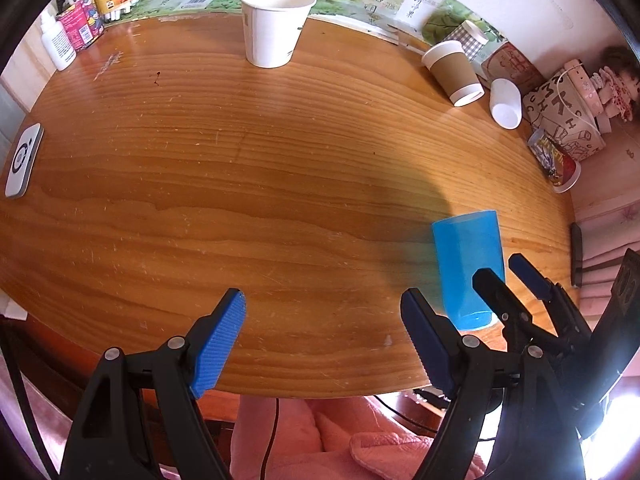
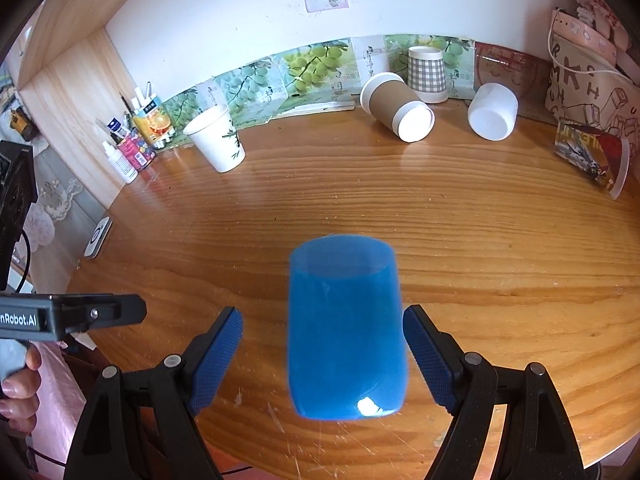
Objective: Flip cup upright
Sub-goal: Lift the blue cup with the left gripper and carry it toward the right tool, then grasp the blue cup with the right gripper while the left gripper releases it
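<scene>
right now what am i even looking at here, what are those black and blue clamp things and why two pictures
Each clamp is a hand-held gripper a person carries, one per hand, with a fisheye camera looking along its fingers. One picture comes from the left hand-held gripper, open over bare wooden table. The other comes from the right hand-held gripper, open with its blue pads either side of a blue cup, not squeezing it. The cup looks to be upside down, though blur leaves that uncertain. Nothing is held. Further back are a white paper cup upright and a brown-sleeved cup on its side.
</scene>
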Available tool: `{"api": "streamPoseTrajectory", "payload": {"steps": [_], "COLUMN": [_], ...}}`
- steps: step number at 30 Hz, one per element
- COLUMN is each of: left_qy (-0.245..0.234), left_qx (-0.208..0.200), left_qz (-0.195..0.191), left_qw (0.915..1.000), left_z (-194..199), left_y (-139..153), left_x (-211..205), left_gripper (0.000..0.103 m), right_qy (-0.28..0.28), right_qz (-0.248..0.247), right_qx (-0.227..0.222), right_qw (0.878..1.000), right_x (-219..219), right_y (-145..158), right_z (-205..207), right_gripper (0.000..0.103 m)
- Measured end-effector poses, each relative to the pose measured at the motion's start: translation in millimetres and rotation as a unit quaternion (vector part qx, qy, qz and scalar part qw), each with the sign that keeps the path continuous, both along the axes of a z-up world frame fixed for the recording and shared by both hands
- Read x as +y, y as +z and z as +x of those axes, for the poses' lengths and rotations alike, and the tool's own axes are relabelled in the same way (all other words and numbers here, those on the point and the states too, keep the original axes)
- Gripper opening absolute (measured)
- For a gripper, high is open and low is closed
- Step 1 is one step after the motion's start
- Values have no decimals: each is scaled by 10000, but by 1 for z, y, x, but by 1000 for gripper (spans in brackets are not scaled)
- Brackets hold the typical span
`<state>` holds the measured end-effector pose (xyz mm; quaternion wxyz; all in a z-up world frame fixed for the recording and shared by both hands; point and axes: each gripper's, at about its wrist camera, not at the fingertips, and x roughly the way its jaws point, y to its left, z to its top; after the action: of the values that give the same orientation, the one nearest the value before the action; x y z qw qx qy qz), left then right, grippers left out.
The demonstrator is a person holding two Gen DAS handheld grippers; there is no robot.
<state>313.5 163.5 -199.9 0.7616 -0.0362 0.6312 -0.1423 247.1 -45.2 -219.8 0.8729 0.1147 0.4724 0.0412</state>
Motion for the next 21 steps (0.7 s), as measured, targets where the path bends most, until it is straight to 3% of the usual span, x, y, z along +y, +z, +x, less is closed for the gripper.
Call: {"api": "streamPoseTrajectory", "payload": {"steps": [13, 21], "left_qy": [-744, -1050], "left_qx": [-202, -318], "left_qz": [-29, -59], "left_qw": [9970, 9939], "left_z": [44, 56], "left_y": [9, 12], "left_x": [5, 12], "left_gripper": [83, 83], "right_qy": [-376, -827], "right_qz": [-131, -223], "right_qx": [170, 234], "right_qw": [9991, 9960], "right_x": [35, 32], "right_y": [-14, -21], "right_z": [30, 39], "right_gripper": [83, 83]}}
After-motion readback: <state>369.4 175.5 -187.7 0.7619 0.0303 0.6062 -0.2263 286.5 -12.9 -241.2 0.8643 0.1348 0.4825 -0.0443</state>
